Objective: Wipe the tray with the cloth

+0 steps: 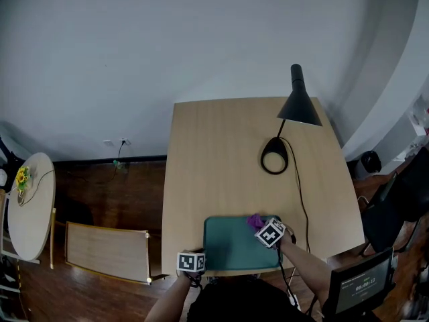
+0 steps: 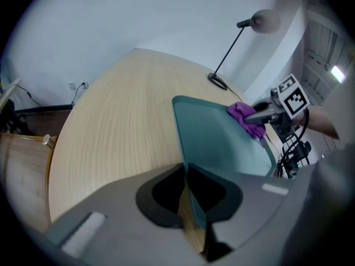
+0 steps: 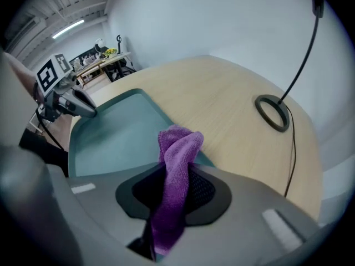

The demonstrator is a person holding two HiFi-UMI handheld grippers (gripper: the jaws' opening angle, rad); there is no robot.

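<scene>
I have the left gripper (image 2: 187, 192) clamped on the teal tray (image 2: 222, 143): its jaws are pinched together on the tray's rim at the 7 o'clock corner, seen from the head view. The tray lies flat at the 6 o'clock edge of the light wooden table (image 1: 221, 159), close to me.

My right gripper (image 3: 166, 201) is closed on the purple cloth (image 3: 178, 159). The cloth stands bunched between the jaws and pokes out past their tips. In the head view that gripper and its cloth sit at the tray's 1 o'clock corner, over the far rim. I cannot tell whether the cloth presses on the tray's surface there.

A black desk lamp (image 1: 295, 102) stands at about 1 o'clock on the table, its ring base (image 1: 275, 158) well apart from the tray, with a black cord (image 1: 301, 206) running toward the 5 o'clock edge.
</scene>
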